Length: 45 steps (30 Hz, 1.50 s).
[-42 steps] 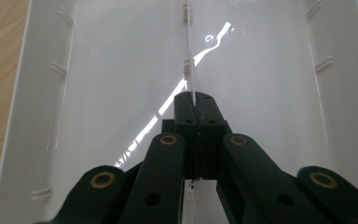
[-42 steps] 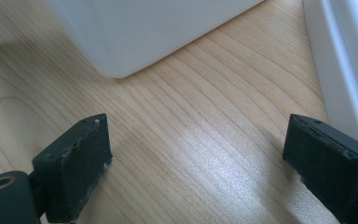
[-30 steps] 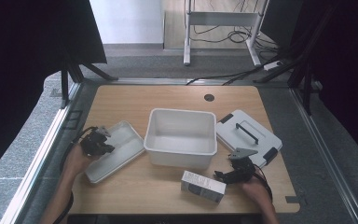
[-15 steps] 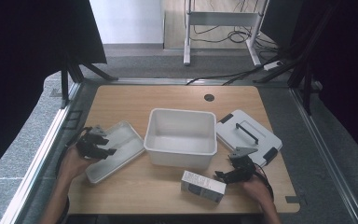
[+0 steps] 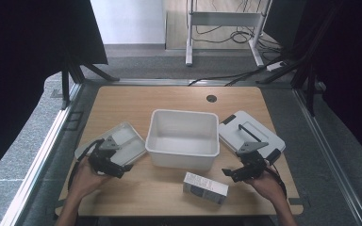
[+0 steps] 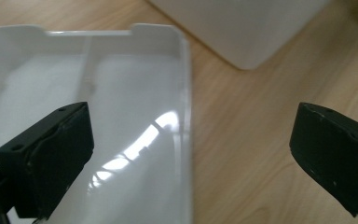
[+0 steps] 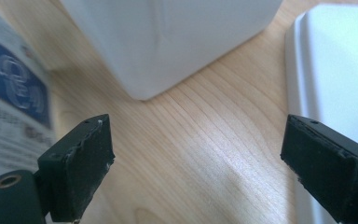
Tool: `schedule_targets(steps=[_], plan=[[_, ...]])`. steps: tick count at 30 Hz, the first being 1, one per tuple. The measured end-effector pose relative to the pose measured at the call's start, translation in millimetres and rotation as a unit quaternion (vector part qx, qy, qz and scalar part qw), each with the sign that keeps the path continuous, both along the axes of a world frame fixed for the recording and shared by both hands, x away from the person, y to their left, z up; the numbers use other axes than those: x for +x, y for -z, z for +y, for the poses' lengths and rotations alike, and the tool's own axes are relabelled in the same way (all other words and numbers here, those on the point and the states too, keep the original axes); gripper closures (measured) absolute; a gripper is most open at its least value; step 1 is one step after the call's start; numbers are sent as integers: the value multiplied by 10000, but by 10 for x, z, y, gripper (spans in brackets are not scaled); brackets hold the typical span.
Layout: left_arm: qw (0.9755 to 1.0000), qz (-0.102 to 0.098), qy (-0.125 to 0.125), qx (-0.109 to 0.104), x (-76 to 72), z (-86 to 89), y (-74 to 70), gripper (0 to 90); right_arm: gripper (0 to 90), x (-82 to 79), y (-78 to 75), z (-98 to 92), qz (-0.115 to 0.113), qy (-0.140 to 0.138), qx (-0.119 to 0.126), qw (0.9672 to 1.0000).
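Observation:
My left gripper (image 5: 119, 165) hovers over the near corner of a shallow white tray (image 5: 122, 140) at the table's left. Its jaws have just been opening and now stand wide. In the left gripper view (image 6: 191, 163) the tray's rim (image 6: 185, 121) runs between the jaws, and the pads do not touch it. My right gripper (image 5: 230, 173) is open above bare wood, between a printed box (image 5: 205, 187) and a white lid (image 5: 250, 133). In the right gripper view (image 7: 196, 172) the box (image 7: 14, 107) is at the left and the lid (image 7: 335, 70) at the right.
A deep white tub (image 5: 184, 150) stands mid-table between the two hands; its corner shows in both gripper views (image 6: 247, 28) (image 7: 168, 37). The lid carries a dark handle (image 5: 246, 131). A cable hole (image 5: 211, 98) sits near the far edge. Bare wood lies beyond the tub.
The left gripper has let go of the tray's edge, opened wide and drawn back toward the person and a little right. The right gripper has lifted slightly.

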<state>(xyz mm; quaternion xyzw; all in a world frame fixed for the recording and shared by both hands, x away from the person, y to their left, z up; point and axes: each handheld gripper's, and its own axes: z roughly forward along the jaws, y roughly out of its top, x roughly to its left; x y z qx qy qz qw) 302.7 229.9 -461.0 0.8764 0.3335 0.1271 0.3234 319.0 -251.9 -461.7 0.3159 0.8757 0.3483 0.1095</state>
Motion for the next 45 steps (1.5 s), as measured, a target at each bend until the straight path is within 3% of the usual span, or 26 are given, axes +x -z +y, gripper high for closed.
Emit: schedule_targets(steps=[6, 12, 15, 17, 18, 20, 25, 31, 34, 37, 40, 41, 45], plan=[[9997, 73, 196, -94, -187, -263, 250, 0, 83, -93, -303, 52, 55, -193, -109, 9997], [9993, 178, 253, -192, -268, -390, 464, 0, 65, -229, -533, 184, 153, -480, -408, 9979], [9990, 219, 279, -284, -295, -432, 544, 0, 58, -299, -614, 282, 171, -679, -541, 9961], [9988, 235, 371, -218, -301, -451, 585, 0, 54, -341, -650, 375, 206, -843, -600, 9944], [9990, 130, 392, -153, -313, -464, 598, 0, 54, -359, -661, 421, 232, -926, -638, 9934], [9989, 113, 430, -169, -317, -473, 601, 0, 59, -389, -671, 508, 247, -1056, -729, 9914], [9987, 102, 479, -170, -325, -480, 603, 0, 104, -458, -621, 755, 414, -1441, -1000, 9836], [9987, 111, 465, -169, -324, -481, 604, 0, 142, -492, -495, 988, 673, -1815, -1395, 9711], [9987, 111, 461, -170, -324, -482, 603, 0, 163, -500, -426, 1094, 810, -1976, -1621, 9634], [9988, 112, 455, -169, -325, -482, 603, 0, 274, -495, -376, 1197, 936, -2072, -1931, 9545], [9987, 118, 460, -166, -324, -481, 603, 0, 459, -467, -362, 1270, 1015, -2182, -2210, 9451], [9987, 114, 457, -168, -325, -482, 603, 0, 524, -457, -367, 1288, 1029, -2192, -2281, 9430], [9988, 115, 449, -170, -325, -482, 603, 0, 548, -431, -404, 1342, 1076, -2213, -2425, 9384]])
